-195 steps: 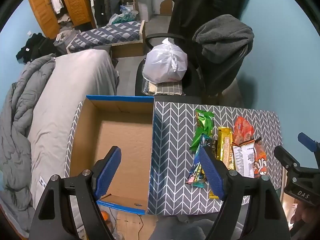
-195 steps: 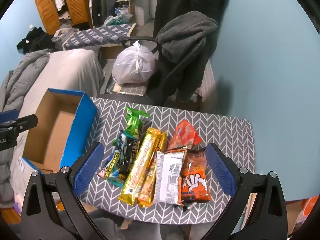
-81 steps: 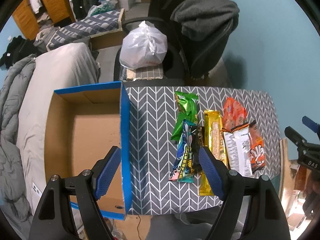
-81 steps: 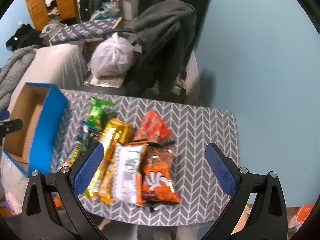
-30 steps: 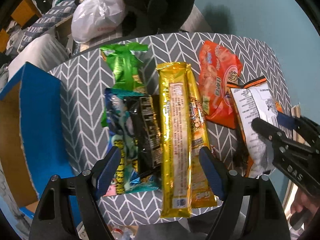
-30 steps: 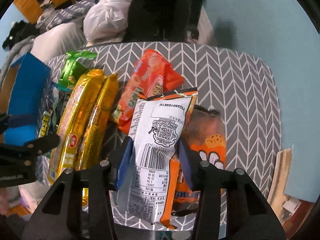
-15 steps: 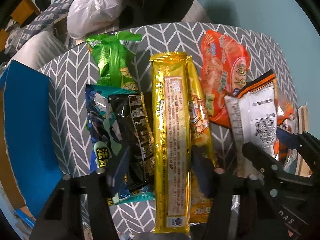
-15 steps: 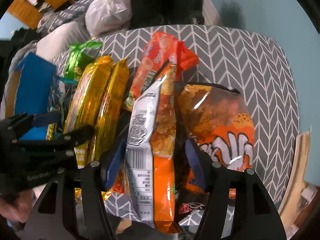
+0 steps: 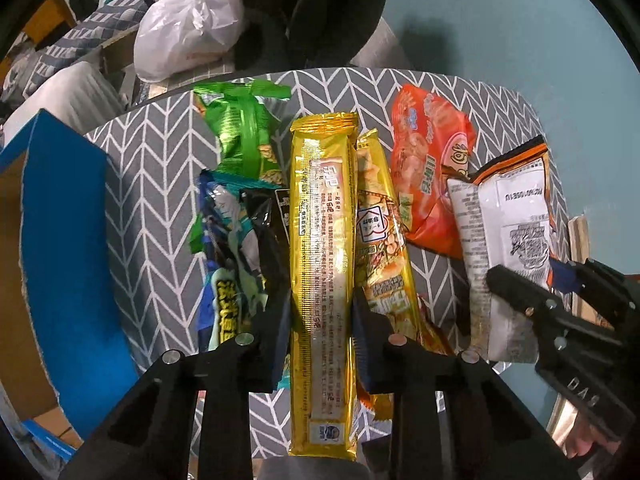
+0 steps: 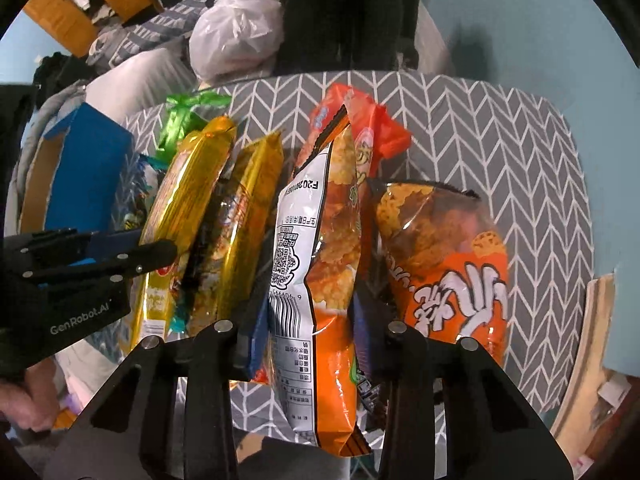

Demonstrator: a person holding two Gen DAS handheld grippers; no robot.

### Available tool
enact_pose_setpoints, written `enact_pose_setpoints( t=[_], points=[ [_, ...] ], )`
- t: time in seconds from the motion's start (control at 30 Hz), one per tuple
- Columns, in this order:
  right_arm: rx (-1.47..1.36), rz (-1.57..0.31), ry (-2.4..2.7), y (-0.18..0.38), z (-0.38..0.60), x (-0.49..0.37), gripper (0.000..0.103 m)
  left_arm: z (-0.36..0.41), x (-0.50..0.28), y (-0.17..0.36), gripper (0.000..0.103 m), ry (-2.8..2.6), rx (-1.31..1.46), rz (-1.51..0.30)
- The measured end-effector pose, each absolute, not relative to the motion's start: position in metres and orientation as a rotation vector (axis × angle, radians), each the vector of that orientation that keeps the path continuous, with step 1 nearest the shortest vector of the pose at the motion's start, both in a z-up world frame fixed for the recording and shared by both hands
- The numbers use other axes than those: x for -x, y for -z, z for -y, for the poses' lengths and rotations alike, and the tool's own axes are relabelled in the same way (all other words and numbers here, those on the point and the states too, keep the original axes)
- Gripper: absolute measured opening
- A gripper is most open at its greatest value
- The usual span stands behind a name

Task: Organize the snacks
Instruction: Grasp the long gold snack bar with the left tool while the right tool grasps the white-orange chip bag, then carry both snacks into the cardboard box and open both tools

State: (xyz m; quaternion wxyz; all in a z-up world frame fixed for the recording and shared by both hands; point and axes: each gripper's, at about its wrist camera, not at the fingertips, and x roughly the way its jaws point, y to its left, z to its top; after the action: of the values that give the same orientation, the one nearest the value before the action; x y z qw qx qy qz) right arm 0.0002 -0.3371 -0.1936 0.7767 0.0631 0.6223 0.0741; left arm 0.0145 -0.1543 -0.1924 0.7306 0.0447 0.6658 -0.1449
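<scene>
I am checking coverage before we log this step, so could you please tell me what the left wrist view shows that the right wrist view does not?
Only the left wrist view shows the left tongs shut on the long gold packet, and the black packet lying flat.

Only the right wrist view shows the right tongs shut on the white-and-orange chip bag, and the orange puff bag beside it.

Both show the green packet, the red-orange packet, the blue box and the chevron table.

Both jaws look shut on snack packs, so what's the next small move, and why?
Probably lift both packs, then carry them left to the blue cardboard box. The left gripper pinches the long gold pack, the right gripper the orange-and-white chip bag, and the box stands open.
</scene>
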Motion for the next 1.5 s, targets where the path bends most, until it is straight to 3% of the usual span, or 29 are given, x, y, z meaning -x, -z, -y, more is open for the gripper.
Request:
enact_pose_setpoints(
  t=[0.7,1.5],
  points=[
    [-0.079,-1.295,-0.212,0.134,0.3,-0.009,0.035,0.088,-0.004,0.106,0.028,0.289,-0.09,-1.322],
    [0.087,-1.231,-0.623,0.108,0.101,-0.047,0.035,-0.067,0.008,0.077,0.028,0.008,0.053,-1.253]
  ],
)
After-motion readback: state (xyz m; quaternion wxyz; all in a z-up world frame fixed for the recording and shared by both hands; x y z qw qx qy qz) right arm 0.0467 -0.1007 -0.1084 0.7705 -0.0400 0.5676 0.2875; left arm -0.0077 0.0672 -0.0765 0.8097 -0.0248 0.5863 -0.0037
